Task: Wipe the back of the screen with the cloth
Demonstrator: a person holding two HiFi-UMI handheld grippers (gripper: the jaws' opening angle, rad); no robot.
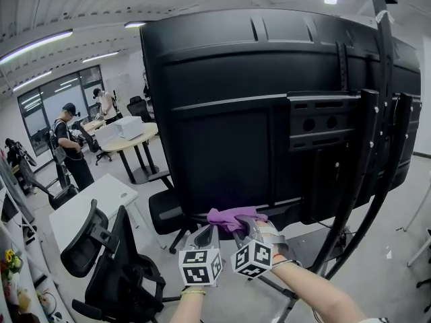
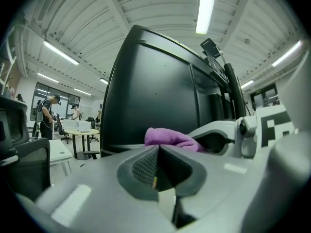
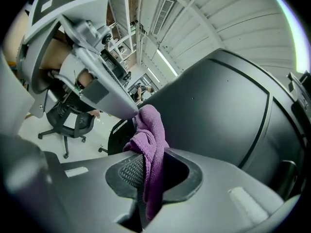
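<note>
Wiping the back of the screen [image 1: 236, 113], stroke at the lower edge. The purple cloth [image 3: 151, 140] is pinched in the fingers of the right gripper [image 3: 148, 166]. A bunched fold stands above the fingers and a tail hangs below them. The bunch sits at the bottom lip of the black casing; whether it presses on the panel or lies just short of it cannot be told. The left gripper [image 2: 158, 152] has its fingers closed on each other with nothing between them, and it lies just beside the right one, the marker cubes nearly touching. Hazards, as judged from this pose: the cloth is held by a narrow fold only, so drag against the casing could pull it out of the grip. Because it is wadded rather than spread, the hard fingertips may meet the plastic before the fabric does and scuff it. A sweep to the right leads toward the mounting bracket [image 1: 323, 120] and the stand uprights [image 1: 367, 180], where the loose tail could snag. A firm push might rock the screen on its stand. Pose: both forearms enter from the bottom of the head view, and the grippers are raised and aimed forward and upward at the underside of the casing. The right forearm [image 1: 316, 295] angles in from the lower right.
</note>
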